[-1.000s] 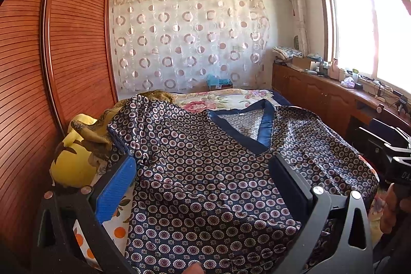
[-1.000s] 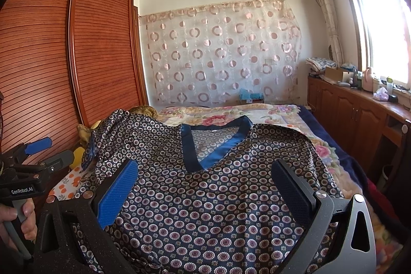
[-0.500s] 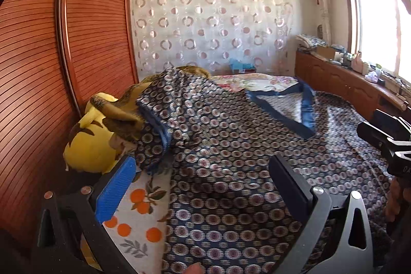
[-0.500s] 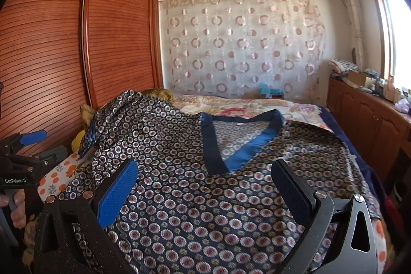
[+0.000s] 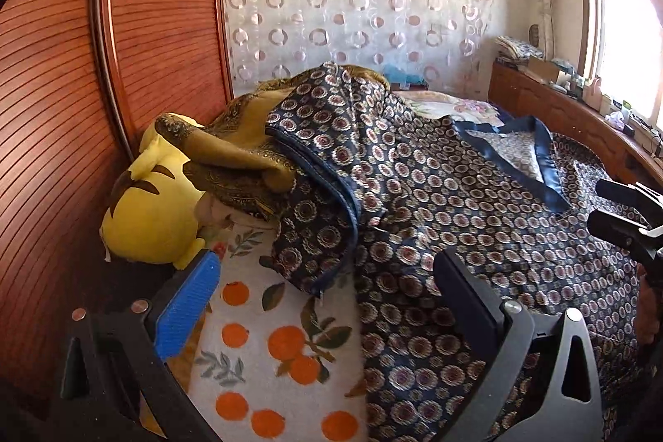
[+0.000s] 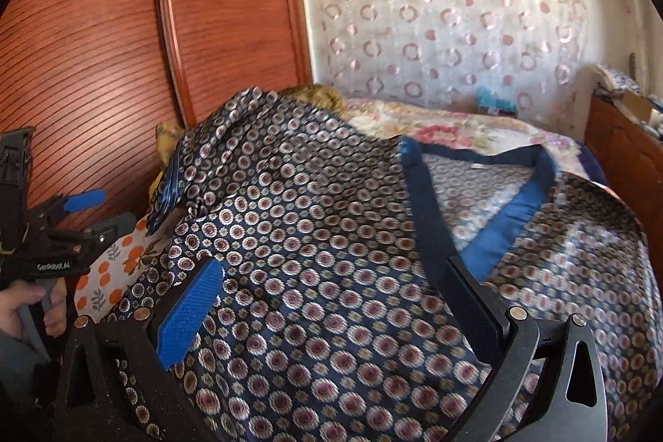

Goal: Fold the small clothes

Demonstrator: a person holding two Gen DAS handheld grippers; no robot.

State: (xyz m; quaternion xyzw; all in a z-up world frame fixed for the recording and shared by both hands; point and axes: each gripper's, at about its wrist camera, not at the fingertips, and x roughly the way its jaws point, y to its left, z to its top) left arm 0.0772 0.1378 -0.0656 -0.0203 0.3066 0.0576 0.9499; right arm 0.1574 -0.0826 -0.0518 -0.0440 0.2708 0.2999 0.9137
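A dark blue patterned top with a blue V-neck band lies spread face up on the bed; it also fills the right wrist view. Its left sleeve drapes over a heap at the bed's left side. My left gripper is open and empty, above the orange-print sheet by the sleeve's end. My right gripper is open and empty, above the top's body. Each gripper shows at the edge of the other's view.
A yellow plush toy and an olive patterned cloth lie by the wooden wardrobe on the left. The orange-print sheet covers the near bed. A wooden cabinet runs along the right under the window.
Both grippers have swung left and lower toward the bed. The sleeve and plush toy have come nearer in the left view. The top has not moved.
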